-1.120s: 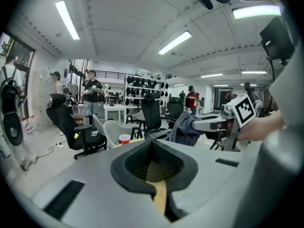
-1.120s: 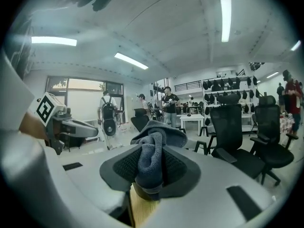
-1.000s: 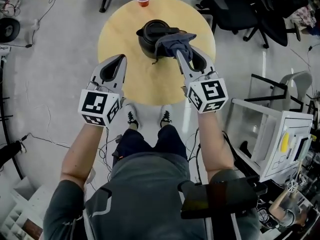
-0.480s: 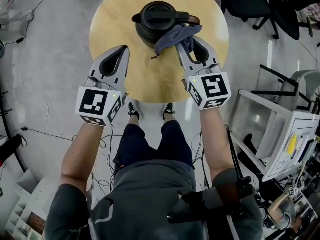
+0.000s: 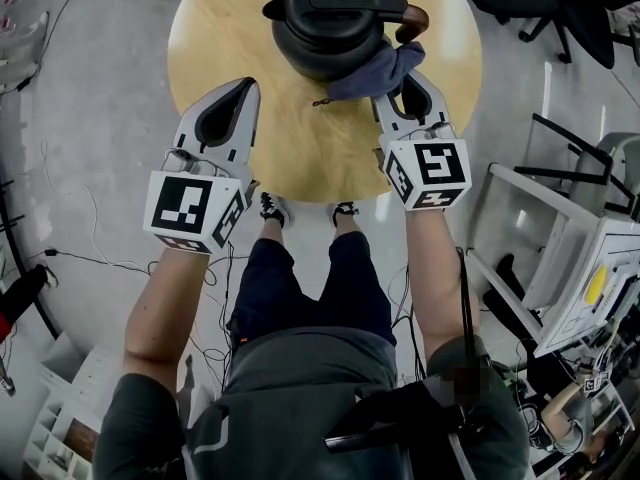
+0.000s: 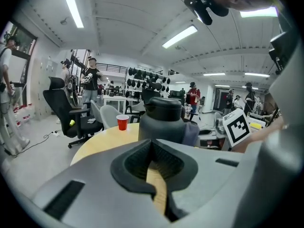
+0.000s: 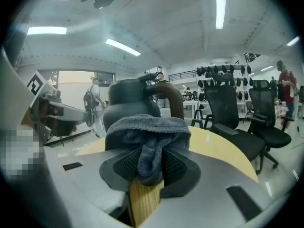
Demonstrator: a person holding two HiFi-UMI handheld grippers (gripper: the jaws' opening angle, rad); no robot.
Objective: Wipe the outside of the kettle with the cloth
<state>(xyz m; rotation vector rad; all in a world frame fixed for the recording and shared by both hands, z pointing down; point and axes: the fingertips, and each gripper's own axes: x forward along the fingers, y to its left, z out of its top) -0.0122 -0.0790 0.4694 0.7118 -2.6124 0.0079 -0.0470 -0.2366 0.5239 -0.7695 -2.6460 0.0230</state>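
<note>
Two things shifted over the last second, and both are the person's hands dropping lower. The right tool [image 5: 406, 88] is clamped tight on a bunched-up grey cloth [image 5: 372, 74]. A second ago that wad was riding up on the top edge of the black kettle [image 5: 330, 23]; now it's pressed low against the kettle's near side, just below the brown handle [image 5: 412, 18]. That reads like one downward swipe along that flank, from the top towards the base. The left tool [image 5: 243, 92] came down too but isn't doing any work. Its jaws are together with nothing between them, and it hangs over the near-left part of the round wooden worktop [image 5: 215, 48], clear of the kettle. The kettle stands upright on the worktop just past both tools, and the left gripper view shows a red cup [image 6: 122, 122] behind it. Task-wise, only a strip on the person's side looks covered so far. The far side, the left side and the spout side probably all need doing yet. Nothing is steadying the kettle either, so a harder sideways push with the cloth could slide it.
</note>
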